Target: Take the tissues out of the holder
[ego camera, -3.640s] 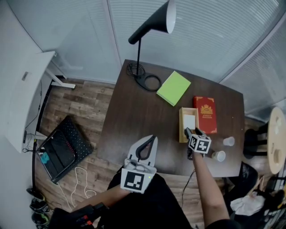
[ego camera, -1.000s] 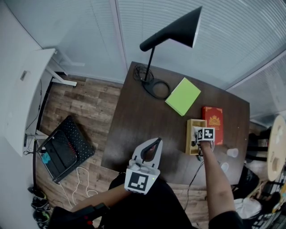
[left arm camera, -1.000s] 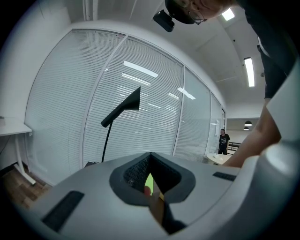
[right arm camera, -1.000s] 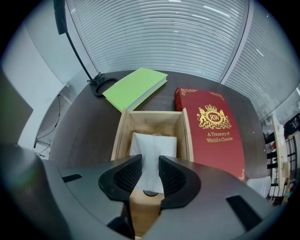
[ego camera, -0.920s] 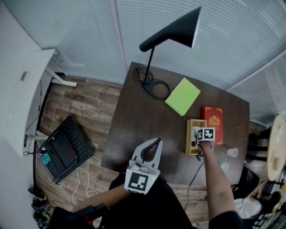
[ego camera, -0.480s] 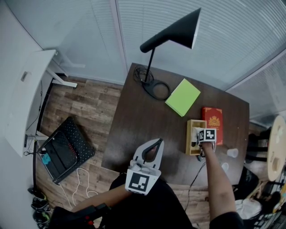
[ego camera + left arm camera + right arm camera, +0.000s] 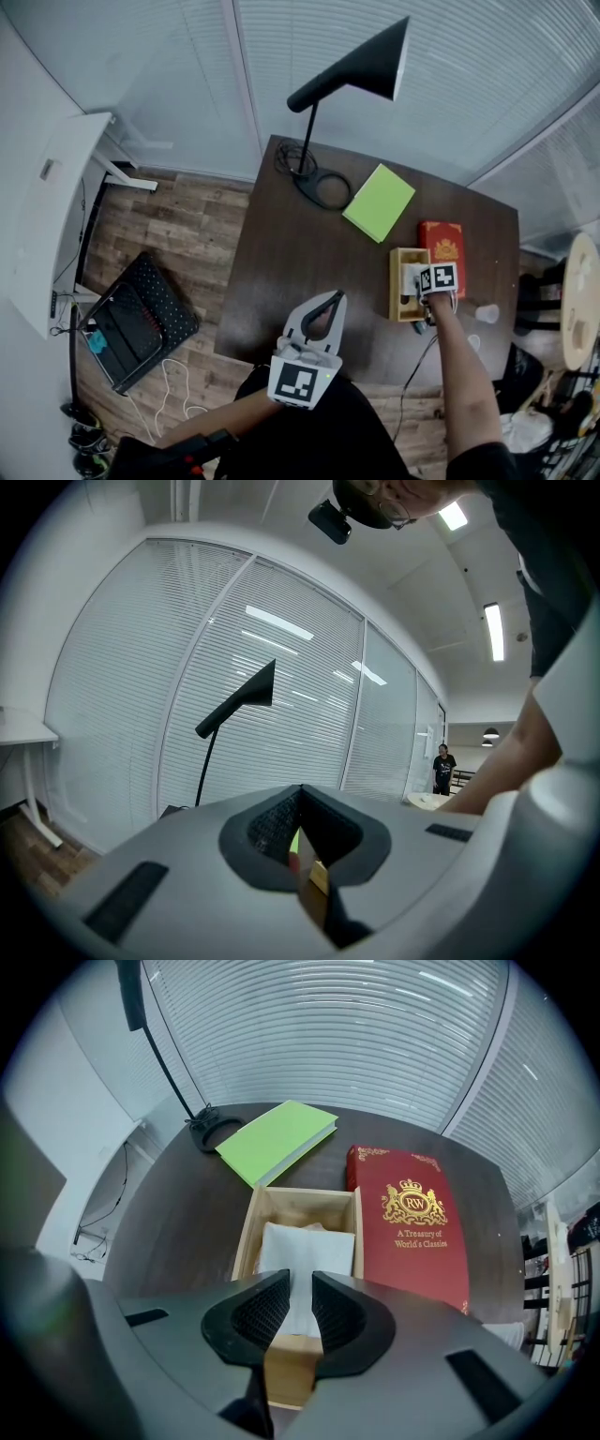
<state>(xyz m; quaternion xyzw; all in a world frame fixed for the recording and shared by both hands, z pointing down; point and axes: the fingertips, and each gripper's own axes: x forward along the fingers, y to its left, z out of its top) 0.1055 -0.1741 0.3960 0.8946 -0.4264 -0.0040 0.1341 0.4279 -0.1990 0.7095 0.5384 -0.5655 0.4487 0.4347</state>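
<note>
The tissues [image 7: 305,1251] lie in a flat white pile inside the wooden holder [image 7: 246,1232]. The holder sits on the dark table [image 7: 300,253], right beside the red book [image 7: 412,1222] and near the green book [image 7: 277,1138].

The right gripper [image 7: 300,1288] points down over the near end of the pile. Its jaws have just been closing and now only a thin gap is left. White tissue shows in that gap. I cannot tell if the pads press on it yet.

The left gripper [image 7: 300,799] is held out over the near edge of the table, well away from the holder. Its jaws are pressed together on nothing.

Tissues are very light, soft and floppy. They look easy to tear, so a gentle pinch is best. One sheet may slip off alone and leave the rest behind. I think the best place to grab is the near edge of the pile, pinching deep enough to catch many sheets. The holder looks light too and may lift with them.
</note>
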